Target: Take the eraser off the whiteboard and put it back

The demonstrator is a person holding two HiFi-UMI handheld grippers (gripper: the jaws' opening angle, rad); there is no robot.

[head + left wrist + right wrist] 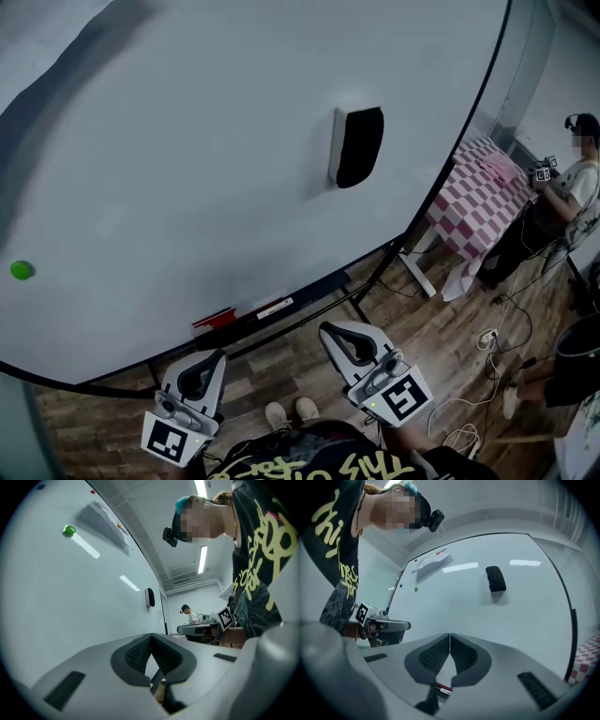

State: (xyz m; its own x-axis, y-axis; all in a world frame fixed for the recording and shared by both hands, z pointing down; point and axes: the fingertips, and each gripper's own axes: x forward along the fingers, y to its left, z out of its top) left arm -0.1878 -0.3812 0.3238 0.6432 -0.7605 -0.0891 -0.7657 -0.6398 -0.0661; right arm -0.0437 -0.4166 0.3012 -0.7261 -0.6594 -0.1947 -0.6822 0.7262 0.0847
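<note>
Where the whiteboard (pixel 187 141) fills most of the head view, it leans as a broad pale sheet in a dark frame, and its stand reaches down to a wooden floor (pixel 441 328); a ledge (pixel 281 305) runs along its lower edge with a red marker (pixel 214 320) lying on it. To the right of the board stands a surface (pixel 473 202) draped in a pink-and-white checked cloth; beyond it a second person (pixel 572 187) is at the right edge of the view, and cables trail over the floor near them.

Low in the head view, below the board's lower edge, the left gripper (pixel 208 361) and the right gripper (pixel 342 336) are held side by side, both pointing up toward the board; the wearer's shoes (pixel 291 412) show between them. Each gripper's own view shows its two dark ribbed pads pressed tip to tip with nothing caught between them, so both are closed and empty; neither touches the board.

The eraser (pixel 357 146) sits on the whiteboard, upright, right of the board's middle and high above the ledge; its black body faces right and a pale side faces left; it is well apart from both grippers. A small green magnet (pixel 21 270) clings to the board far to the left, near its edge, well apart from the eraser.
</note>
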